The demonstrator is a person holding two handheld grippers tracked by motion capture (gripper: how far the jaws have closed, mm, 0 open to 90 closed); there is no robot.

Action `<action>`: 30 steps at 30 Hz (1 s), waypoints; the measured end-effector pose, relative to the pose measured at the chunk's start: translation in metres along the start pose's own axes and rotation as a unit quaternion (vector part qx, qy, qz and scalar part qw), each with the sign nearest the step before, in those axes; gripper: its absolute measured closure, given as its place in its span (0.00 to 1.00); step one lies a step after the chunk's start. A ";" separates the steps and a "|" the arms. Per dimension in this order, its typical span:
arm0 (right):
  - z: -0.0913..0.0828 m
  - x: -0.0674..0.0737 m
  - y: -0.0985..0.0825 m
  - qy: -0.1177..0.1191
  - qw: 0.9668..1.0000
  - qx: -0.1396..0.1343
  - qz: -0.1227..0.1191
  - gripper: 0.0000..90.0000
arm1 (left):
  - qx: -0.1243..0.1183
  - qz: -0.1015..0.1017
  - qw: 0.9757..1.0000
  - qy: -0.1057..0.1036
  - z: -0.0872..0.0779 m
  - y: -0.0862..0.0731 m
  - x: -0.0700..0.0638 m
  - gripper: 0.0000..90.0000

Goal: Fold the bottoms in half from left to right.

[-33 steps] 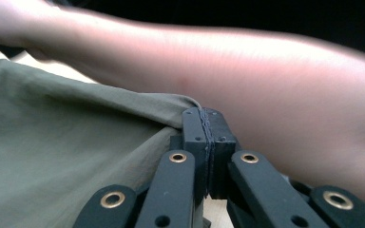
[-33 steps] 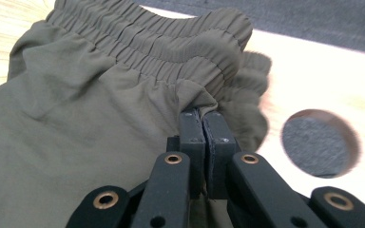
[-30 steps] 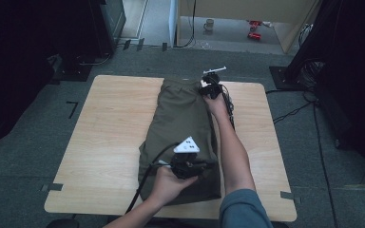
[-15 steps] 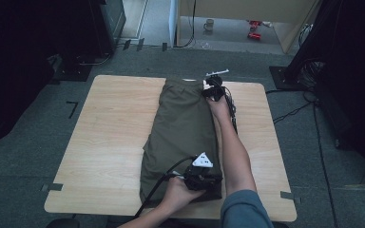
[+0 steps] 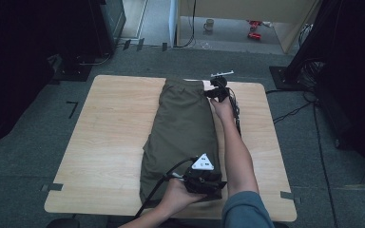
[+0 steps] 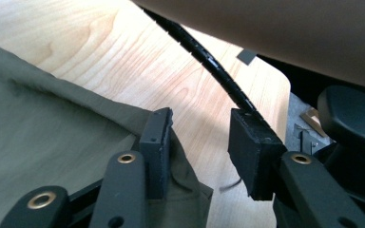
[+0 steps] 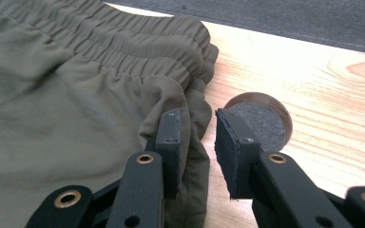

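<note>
Olive-green trousers (image 5: pixel 183 123) lie folded lengthwise on the wooden table (image 5: pixel 114 128). My right gripper (image 5: pixel 214 92) is at the far end, by the elastic waistband (image 7: pixel 123 42). Its jaws have just been opening; a loose fold of cloth (image 7: pixel 192 109) stands between them, touching only the left pad. My left gripper (image 5: pixel 216 184) is at the near right corner of the trousers (image 6: pixel 52 142). Its jaws have also just been opening: the left jaw rests over the hem and bare table (image 6: pixel 199 118) shows in the gap. My right forearm (image 5: pixel 235 147) runs along the trousers' right edge.
A round hole (image 7: pixel 261 118) is cut in the tabletop just right of the waistband. A black ribbed cable (image 6: pixel 204 52) crosses the table under my forearm. On the floor beyond the table stand a mug (image 5: pixel 210 23) and a red object (image 5: pixel 254 28). Dark equipment flanks both sides.
My left gripper has moved toward the near edge and to the right, down to the trousers' near corner. The right gripper has stayed at the waistband.
</note>
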State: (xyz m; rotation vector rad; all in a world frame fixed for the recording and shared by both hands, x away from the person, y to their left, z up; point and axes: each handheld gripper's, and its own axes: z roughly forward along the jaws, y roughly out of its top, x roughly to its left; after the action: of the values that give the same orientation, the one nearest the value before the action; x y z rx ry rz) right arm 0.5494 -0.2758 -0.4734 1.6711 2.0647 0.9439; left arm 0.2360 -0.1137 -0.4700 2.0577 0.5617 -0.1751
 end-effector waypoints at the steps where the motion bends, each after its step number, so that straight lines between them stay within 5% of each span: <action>1: -0.001 0.000 0.001 0.001 1.000 -0.002 -0.001 0.78 | -0.003 0.005 1.000 0.004 -0.004 0.002 -0.001 0.65; 6: -0.010 0.001 0.003 0.020 1.000 -0.010 -0.002 0.69 | 0.013 0.041 0.998 0.044 -0.022 0.007 0.003 0.60; 12: -0.024 0.002 0.004 0.037 0.999 -0.021 -0.008 0.65 | -0.001 0.028 0.998 0.063 -0.050 0.013 0.021 0.60; 21: -0.044 0.007 -0.002 0.038 0.998 -0.044 -0.031 0.79 | -0.001 0.035 0.995 0.094 -0.082 0.027 0.045 0.65; 30: -0.059 0.016 -0.019 0.054 0.997 -0.034 -0.041 0.87 | -0.010 0.033 0.992 0.124 -0.101 0.026 0.083 0.66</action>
State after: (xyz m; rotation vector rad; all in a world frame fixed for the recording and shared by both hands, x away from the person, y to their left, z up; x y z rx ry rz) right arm 0.4949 -0.2799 -0.4400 1.5195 2.1266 1.0863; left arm 0.3108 -0.0136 -0.4248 2.0899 0.6426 0.1272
